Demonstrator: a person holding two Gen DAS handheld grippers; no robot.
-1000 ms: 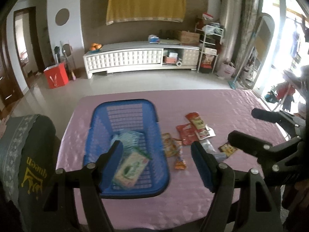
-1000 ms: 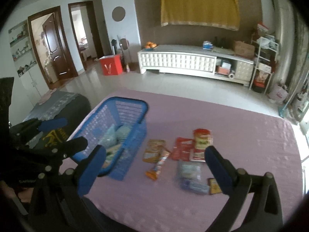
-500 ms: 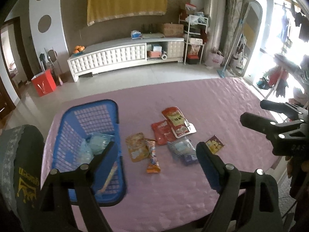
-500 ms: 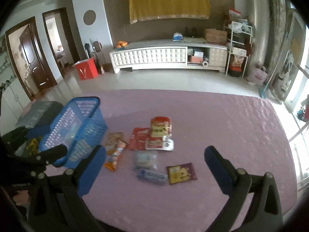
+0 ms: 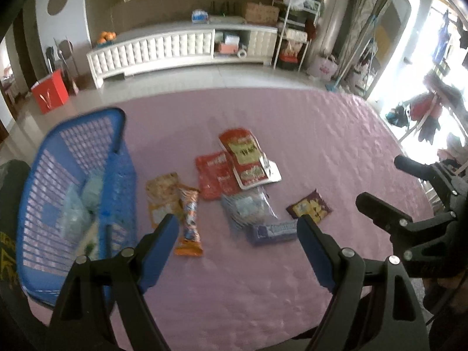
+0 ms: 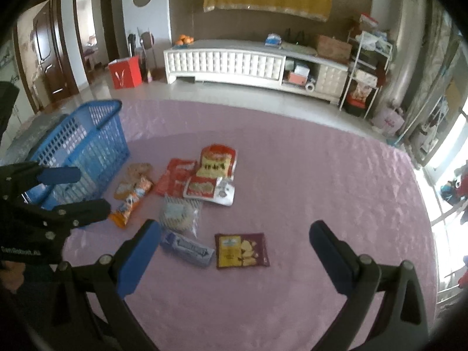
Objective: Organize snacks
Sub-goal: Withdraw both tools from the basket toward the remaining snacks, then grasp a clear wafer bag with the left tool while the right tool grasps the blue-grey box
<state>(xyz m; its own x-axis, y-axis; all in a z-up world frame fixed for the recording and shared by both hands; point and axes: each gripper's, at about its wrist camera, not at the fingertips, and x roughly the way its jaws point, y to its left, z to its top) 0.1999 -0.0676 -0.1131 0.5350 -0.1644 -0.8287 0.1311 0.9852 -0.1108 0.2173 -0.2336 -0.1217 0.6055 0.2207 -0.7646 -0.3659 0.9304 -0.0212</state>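
Note:
Several snack packets lie loose on the pink table cloth (image 5: 307, 146): two red packs (image 5: 239, 149), an orange bar (image 5: 190, 222), a clear bag (image 5: 247, 210), a purple bar (image 5: 275, 229) and a dark purple and yellow packet (image 6: 241, 250). A blue basket (image 5: 73, 175) at the left holds a few pale packets. My left gripper (image 5: 238, 231) hangs open above the orange and purple bars, empty. My right gripper (image 6: 234, 235) is open over the dark purple packet, its left finger beside the purple bar (image 6: 187, 247).
The table's near edge runs just under both grippers. A dark chair back (image 5: 8, 204) stands left of the basket. Beyond the table are bare floor, a white cabinet (image 6: 248, 64) and a red bag (image 6: 125, 73).
Both grippers have moved right and down toward the loose packets. In the left wrist view the basket has slid from centre to the left edge, and the packets look larger.

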